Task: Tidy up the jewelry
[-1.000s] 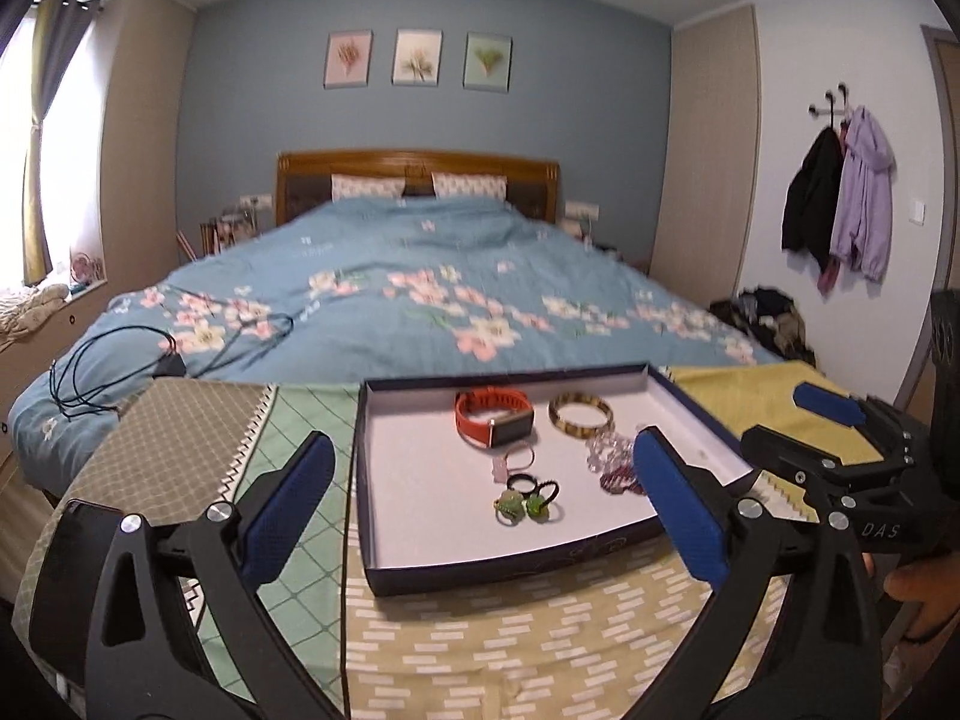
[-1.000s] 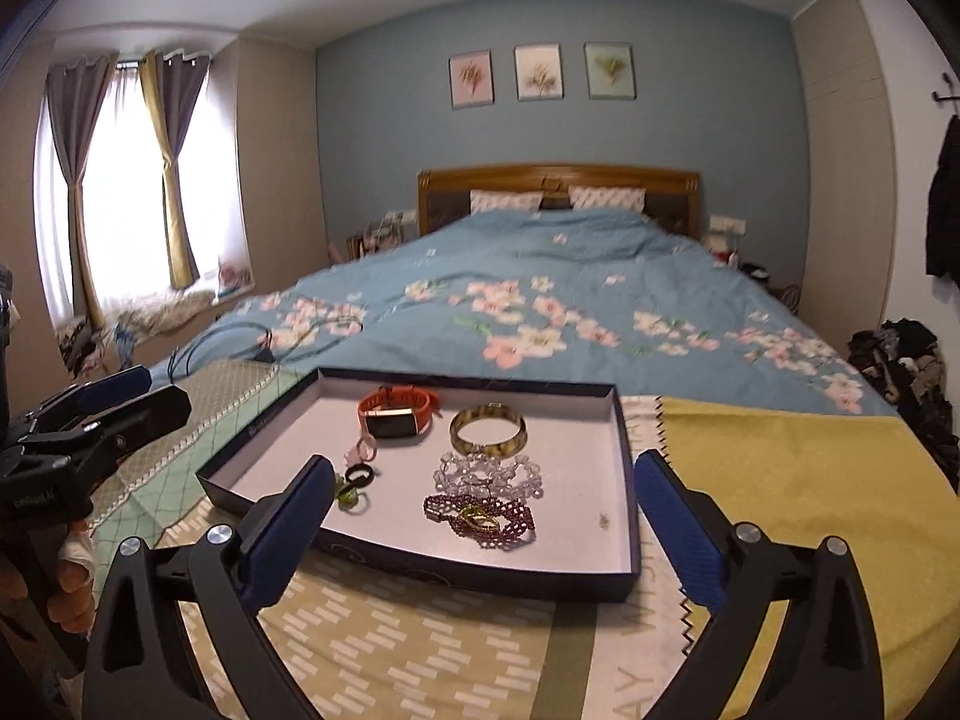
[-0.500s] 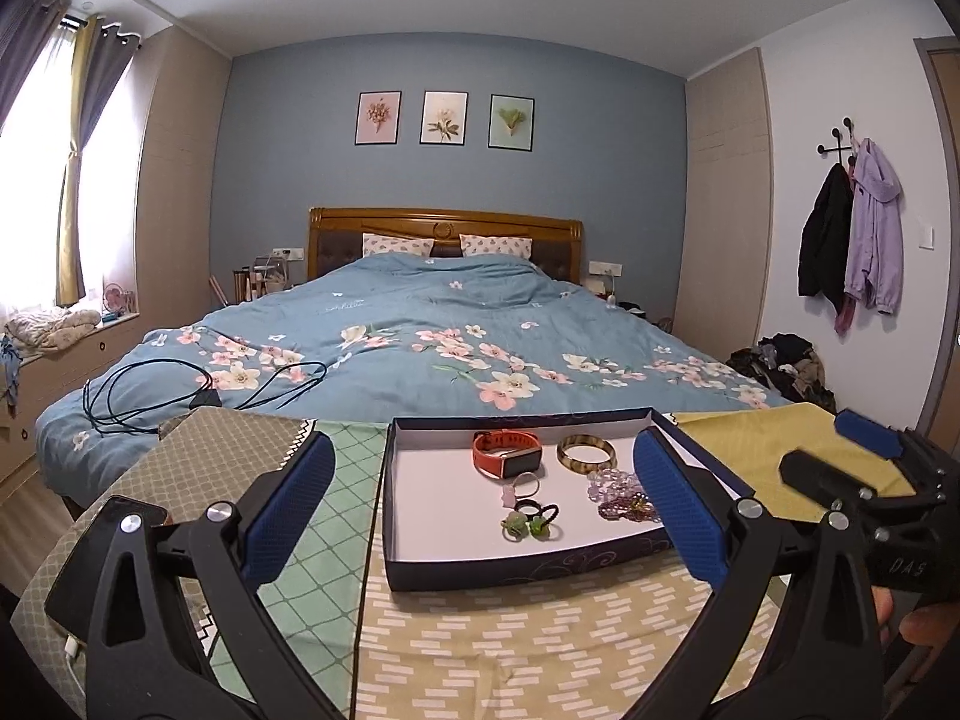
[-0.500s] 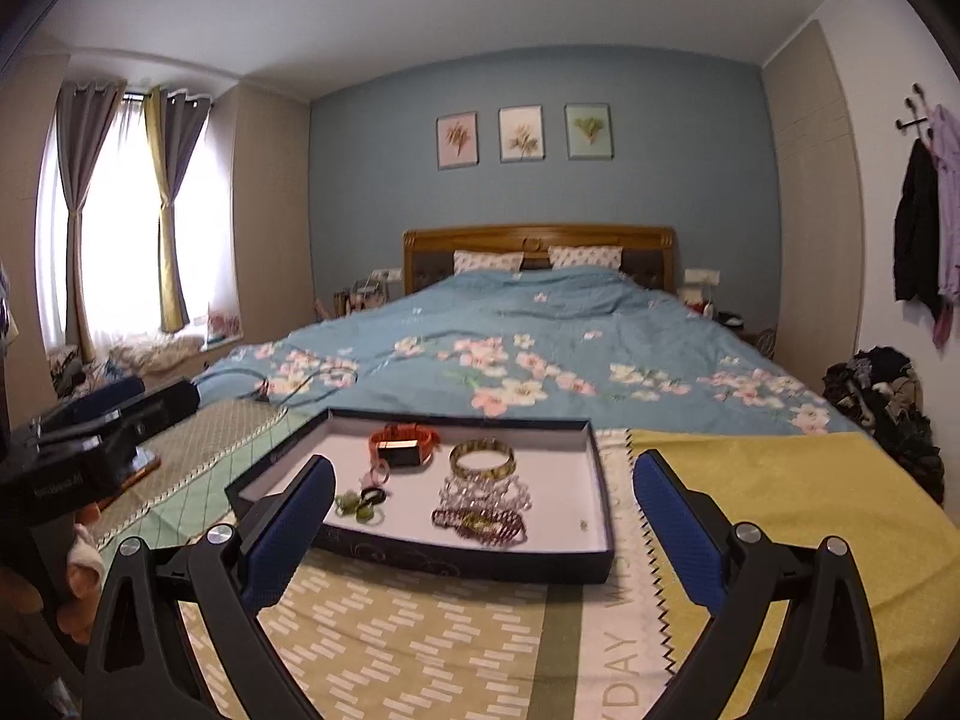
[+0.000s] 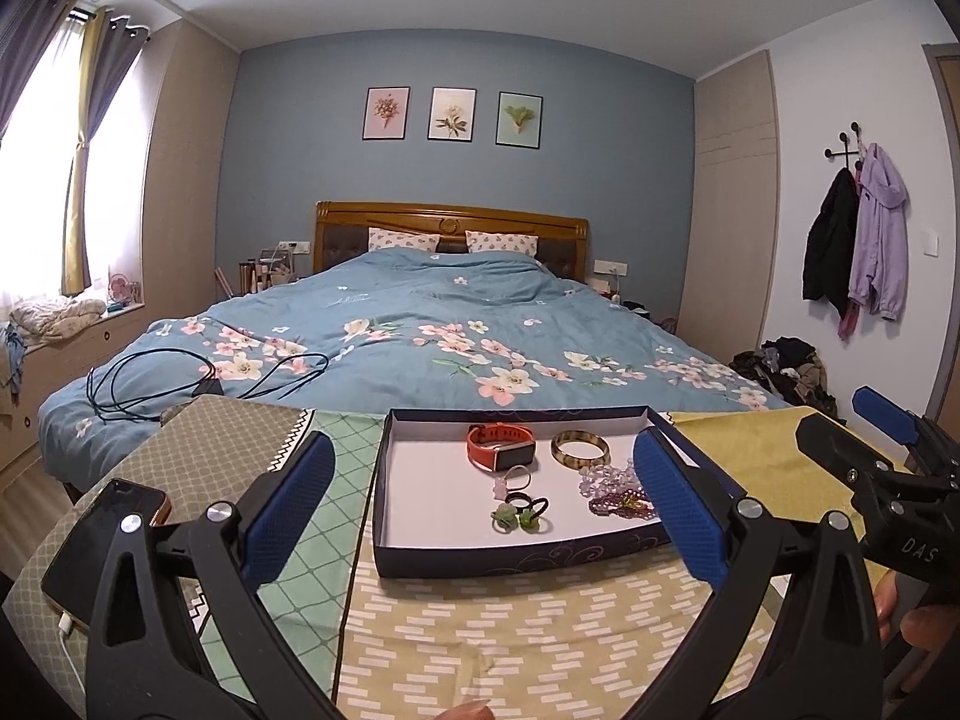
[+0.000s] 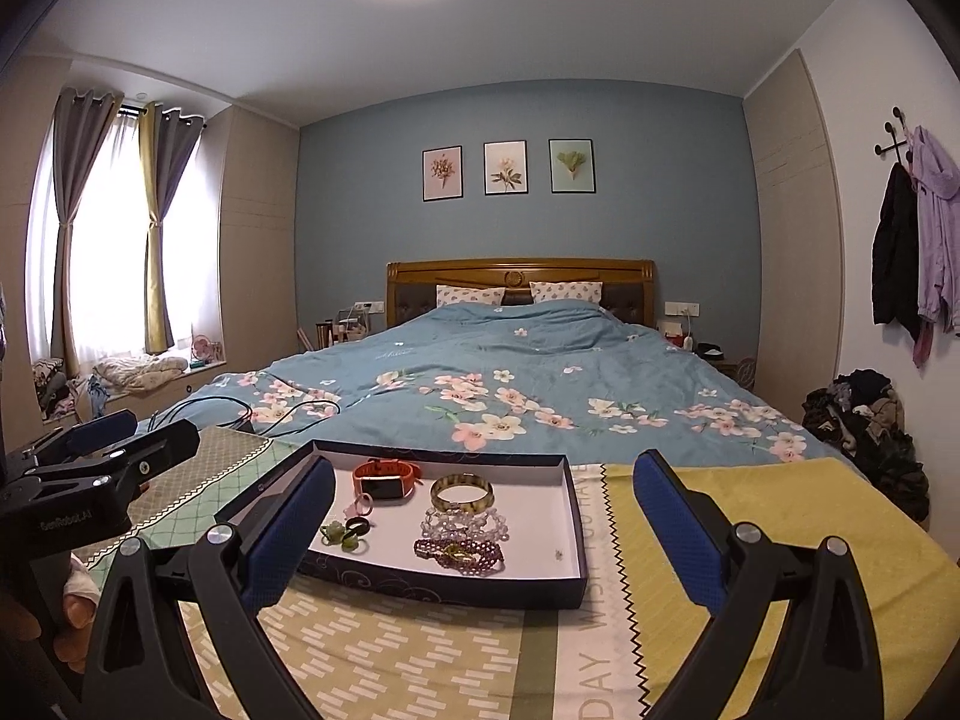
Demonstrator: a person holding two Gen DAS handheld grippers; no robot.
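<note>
Phone (image 5: pixel 102 540) left of tray (image 5: pixel 510 555); cables (image 5: pixel 150 381) on bed (image 5: pixel 480 324) behind.

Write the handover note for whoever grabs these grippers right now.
Left gripper: open, empty, short of the tray. Right gripper: open, empty, also held back.
All jewelry lies loose in the dark blue tray: orange smartwatch, gold bangle, clear bead bracelet, purple bead bracelet, pink ring, green-charm hair ties.
Done: nothing visibly sorted.
Left: all sorting.
</note>
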